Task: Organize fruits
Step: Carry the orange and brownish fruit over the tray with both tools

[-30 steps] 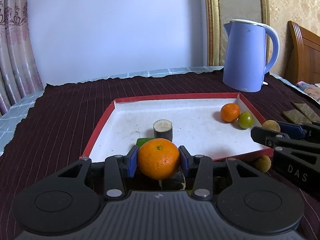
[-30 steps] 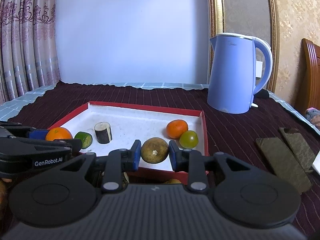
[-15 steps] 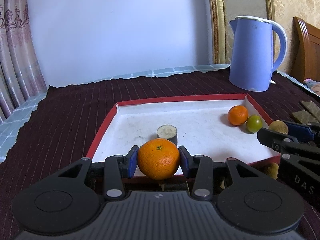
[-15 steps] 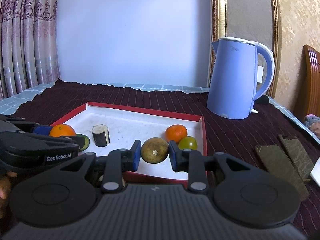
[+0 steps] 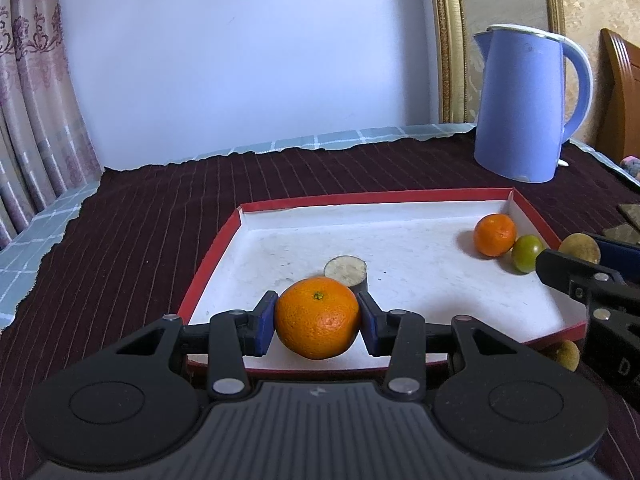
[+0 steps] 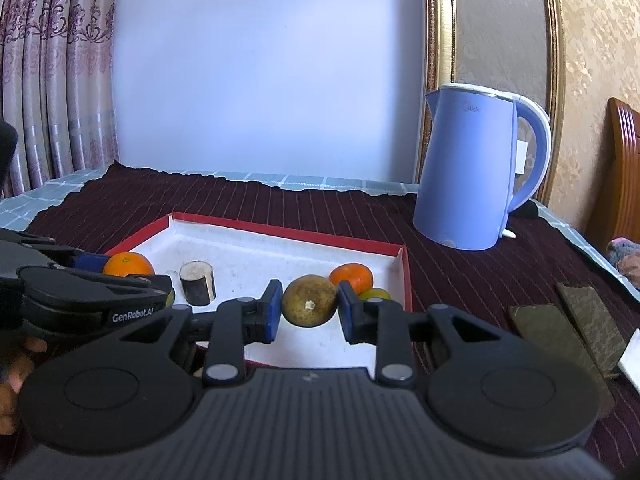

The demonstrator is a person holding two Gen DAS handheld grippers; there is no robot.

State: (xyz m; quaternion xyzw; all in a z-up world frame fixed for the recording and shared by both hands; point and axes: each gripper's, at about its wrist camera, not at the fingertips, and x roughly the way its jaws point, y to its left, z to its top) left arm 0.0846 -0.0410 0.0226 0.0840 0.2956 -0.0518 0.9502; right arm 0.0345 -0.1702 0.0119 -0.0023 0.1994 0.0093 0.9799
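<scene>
My left gripper (image 5: pixel 318 322) is shut on a large orange (image 5: pixel 317 317) and holds it over the near edge of a red-rimmed white tray (image 5: pixel 216 240). My right gripper (image 6: pixel 308 306) is shut on a brown round fruit (image 6: pixel 309 300) over the tray's near right part (image 6: pixel 405 280). In the tray lie a small orange (image 5: pixel 494 234), a green fruit (image 5: pixel 527 253) and a dark cut stub (image 5: pixel 346 271). The left gripper and its orange (image 6: pixel 128 264) also show in the right wrist view. Another brown fruit (image 5: pixel 564 354) lies outside the tray's near right corner.
A blue electric kettle (image 6: pixel 476 168) stands on the dark striped tablecloth behind the tray to the right. Two dark flat slabs (image 6: pixel 560 332) lie at the right. A wooden chair (image 6: pixel 618 172) is at the far right, curtains at the left.
Both grippers have risen and drawn back a little with their fruits held. The green piece near the stub is now hidden behind the left gripper.
</scene>
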